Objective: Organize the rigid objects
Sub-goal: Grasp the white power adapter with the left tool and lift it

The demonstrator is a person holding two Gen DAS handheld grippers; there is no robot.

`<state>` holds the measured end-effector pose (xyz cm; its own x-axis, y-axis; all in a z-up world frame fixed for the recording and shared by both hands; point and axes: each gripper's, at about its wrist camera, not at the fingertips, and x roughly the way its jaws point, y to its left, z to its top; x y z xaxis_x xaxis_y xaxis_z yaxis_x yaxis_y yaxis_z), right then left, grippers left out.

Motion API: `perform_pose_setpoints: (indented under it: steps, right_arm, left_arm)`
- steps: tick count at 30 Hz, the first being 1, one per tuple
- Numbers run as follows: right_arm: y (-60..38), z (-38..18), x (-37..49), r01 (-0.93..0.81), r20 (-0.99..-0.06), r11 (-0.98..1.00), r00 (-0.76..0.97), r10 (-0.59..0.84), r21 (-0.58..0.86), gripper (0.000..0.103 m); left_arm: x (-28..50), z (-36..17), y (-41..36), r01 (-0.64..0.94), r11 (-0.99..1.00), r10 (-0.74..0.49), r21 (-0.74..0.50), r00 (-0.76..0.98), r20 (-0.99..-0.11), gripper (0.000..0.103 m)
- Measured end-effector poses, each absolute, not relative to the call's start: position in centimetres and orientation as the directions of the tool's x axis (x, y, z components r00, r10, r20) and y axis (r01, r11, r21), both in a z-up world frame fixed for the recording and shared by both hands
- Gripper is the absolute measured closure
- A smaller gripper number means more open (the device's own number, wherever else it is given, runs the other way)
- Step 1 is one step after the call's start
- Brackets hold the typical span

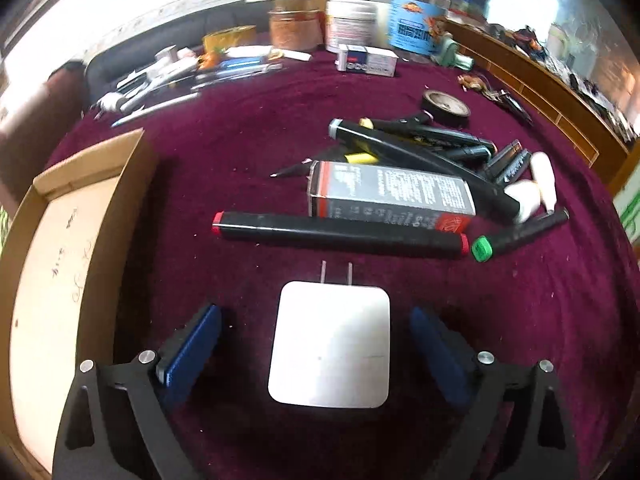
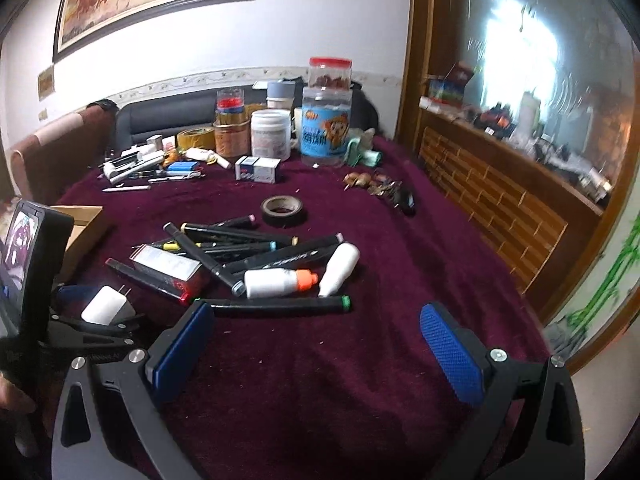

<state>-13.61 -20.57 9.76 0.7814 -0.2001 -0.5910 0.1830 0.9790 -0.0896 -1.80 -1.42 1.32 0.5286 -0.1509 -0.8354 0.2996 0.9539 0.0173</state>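
A white plug adapter (image 1: 330,344) lies flat on the maroon cloth, prongs pointing away. My left gripper (image 1: 316,320) is open, its blue pads on either side of the adapter with gaps on both sides. The adapter also shows in the right wrist view (image 2: 106,304), between the left gripper's fingers. Beyond it lie a black marker with red caps (image 1: 340,234), a grey and red box (image 1: 390,196) and a heap of markers (image 1: 432,140). My right gripper (image 2: 316,320) is open and empty over bare cloth, near a green-capped marker (image 2: 280,304) and two white bottles (image 2: 276,283).
An open cardboard box (image 1: 68,248) stands to the left of the left gripper. A black tape roll (image 2: 283,210) lies mid-table. Jars (image 2: 326,128), a small carton (image 2: 258,169) and pens (image 2: 152,176) crowd the far edge. A wooden cabinet (image 2: 500,200) runs along the right.
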Motion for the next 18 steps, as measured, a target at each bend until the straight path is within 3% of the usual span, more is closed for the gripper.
perform_pose_setpoints:
  steps: [14, 15, 16, 17, 18]
  right_arm:
    - [-20.4, 9.6, -13.5, 0.211, -0.61, 0.966, 0.75, -0.256, -0.146, 0.0]
    - [-20.4, 9.5, -13.4, 0.207, -0.614, 0.968, 0.748, -0.252, -0.144, 0.0]
    - [-20.4, 9.5, -13.3, 0.203, -0.619, 0.969, 0.746, -0.246, -0.142, 0.0]
    - [-20.3, 9.4, -13.3, 0.2, -0.623, 0.97, 0.744, -0.242, -0.139, 0.0]
    - [-20.4, 9.3, -13.2, 0.196, -0.629, 0.971, 0.741, -0.237, -0.135, 0.0]
  left_arm:
    - [-2.6, 1.2, -1.5, 0.27, 0.963, -0.15, 0.011, 0.567, -0.81, 0.002]
    - [-2.9, 1.2, -1.6, 0.268, 0.963, -0.152, 0.009, 0.572, -0.806, 0.005]
    - [-3.2, 1.5, -1.8, 0.275, 0.962, -0.161, 0.006, 0.581, -0.798, 0.018]
    - [-3.5, 1.8, -2.0, 0.294, 0.956, -0.177, 0.003, 0.582, -0.794, 0.041]
    - [-3.7, 2.0, -2.2, 0.303, 0.953, -0.182, 0.002, 0.579, -0.795, 0.053]
